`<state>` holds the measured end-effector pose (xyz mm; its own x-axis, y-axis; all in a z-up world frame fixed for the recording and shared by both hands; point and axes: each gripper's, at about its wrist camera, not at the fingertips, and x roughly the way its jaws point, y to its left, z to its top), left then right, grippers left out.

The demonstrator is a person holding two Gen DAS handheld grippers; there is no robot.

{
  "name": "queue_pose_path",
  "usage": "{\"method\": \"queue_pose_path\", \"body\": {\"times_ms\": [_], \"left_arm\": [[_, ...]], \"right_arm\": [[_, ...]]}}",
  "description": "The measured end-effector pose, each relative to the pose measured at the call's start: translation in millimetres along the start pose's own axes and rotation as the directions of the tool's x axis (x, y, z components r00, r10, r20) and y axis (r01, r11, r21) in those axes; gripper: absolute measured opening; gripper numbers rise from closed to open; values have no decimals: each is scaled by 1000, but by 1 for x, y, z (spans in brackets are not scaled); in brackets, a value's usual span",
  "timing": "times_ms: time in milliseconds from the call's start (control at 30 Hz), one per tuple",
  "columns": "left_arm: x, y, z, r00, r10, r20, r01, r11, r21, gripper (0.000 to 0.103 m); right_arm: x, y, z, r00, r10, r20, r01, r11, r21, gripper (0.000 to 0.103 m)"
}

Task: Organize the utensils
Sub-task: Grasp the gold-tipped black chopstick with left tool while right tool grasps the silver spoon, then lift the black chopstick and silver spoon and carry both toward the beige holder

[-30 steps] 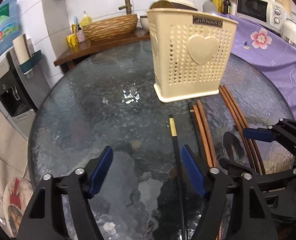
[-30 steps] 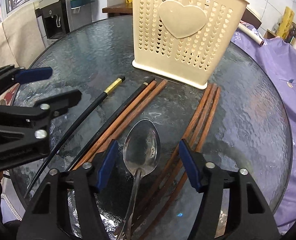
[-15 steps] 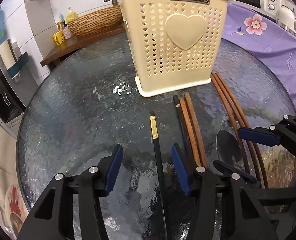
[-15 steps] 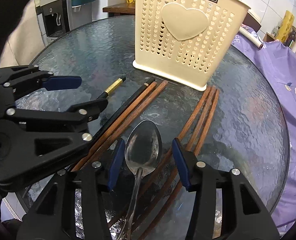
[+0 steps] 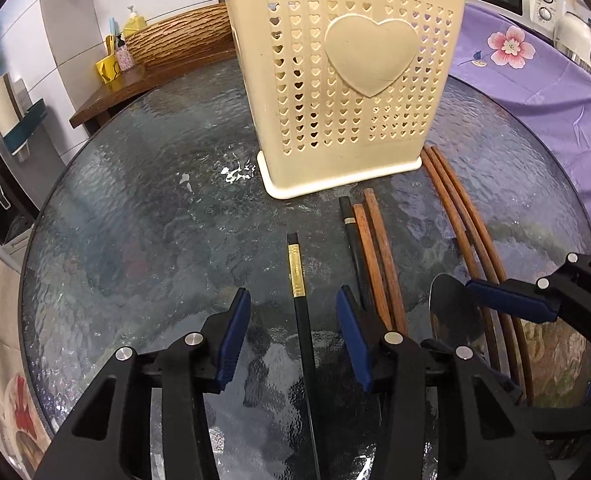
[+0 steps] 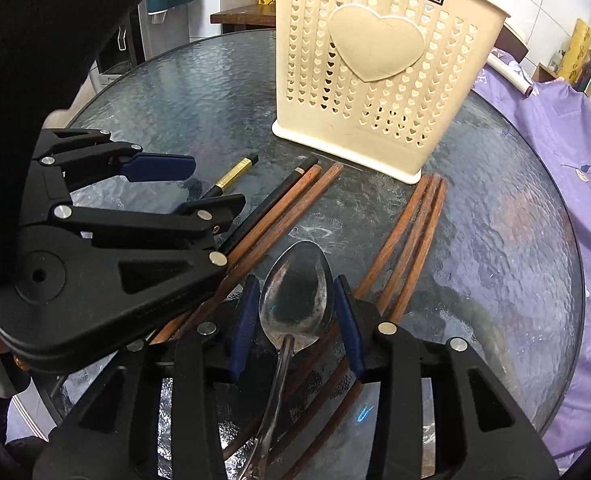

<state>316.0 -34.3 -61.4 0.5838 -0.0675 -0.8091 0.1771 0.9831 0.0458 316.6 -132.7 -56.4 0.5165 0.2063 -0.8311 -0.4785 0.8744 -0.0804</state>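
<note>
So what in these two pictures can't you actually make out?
- Inside of the cream heart-perforated plastic utensil basket: both views show only its outer wall.
- Handle end of the silver metal spoon: right wrist view, cut off by the bottom edge.
- Lower end of the black gold-banded chopstick: left wrist view, runs off the bottom edge between the left gripper fingers.

I see a cream utensil basket [image 5: 347, 80] pierced with small hearts, a black chopstick [image 5: 301, 320] with a gold band, reddish-brown wooden chopsticks [image 6: 411, 232], a silver spoon [image 6: 295, 300], the dark rippled-glass worktop [image 5: 135, 220], a purple flowered cloth [image 5: 535, 80].
</note>
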Motion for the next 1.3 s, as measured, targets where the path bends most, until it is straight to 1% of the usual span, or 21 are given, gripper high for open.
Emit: {"method": "queue_pose_path", "body": {"times_ms": [33,100,200,567,733,833,900,967,1167,1300], "left_arm": [[0,0,1,1000,-3,-1,3,1000,0,43],[1,0,3,1000,-19,-4,19,1000,-4,39],[4,3,7,999,-38,-10,38,999,-16,36],[6,4,8,999,-46,-14,46,999,-13,28],[7,4,10,999,-41,-19,40,999,-8,22],[7,5,11,999,-30,-18,30,999,-13,14],[7,9,11,999,-36,-16,36,999,-27,10],[7,14,12,999,-46,-19,46,998,-38,8],[8,19,13,997,-70,-17,69,995,-67,8],[2,24,14,997,-83,8,83,993,-89,7]], "right_arm": [[0,0,0,1000,1,-1,-1,1000,1,39],[0,-2,1,1000,6,-3,-6,1000,2,39],[1,-4,2,1000,15,-9,-15,1000,5,39],[4,-13,5,998,60,-12,-59,998,26,39],[5,-13,7,998,65,-16,-65,998,26,39],[4,-13,6,998,62,-12,-62,998,30,39],[4,-14,5,998,63,-6,-63,997,38,39],[3,-16,5,998,65,-2,-65,997,47,39],[3,-16,5,998,69,4,-69,996,52,39],[-2,-20,5,997,79,22,-80,994,67,39]]}}
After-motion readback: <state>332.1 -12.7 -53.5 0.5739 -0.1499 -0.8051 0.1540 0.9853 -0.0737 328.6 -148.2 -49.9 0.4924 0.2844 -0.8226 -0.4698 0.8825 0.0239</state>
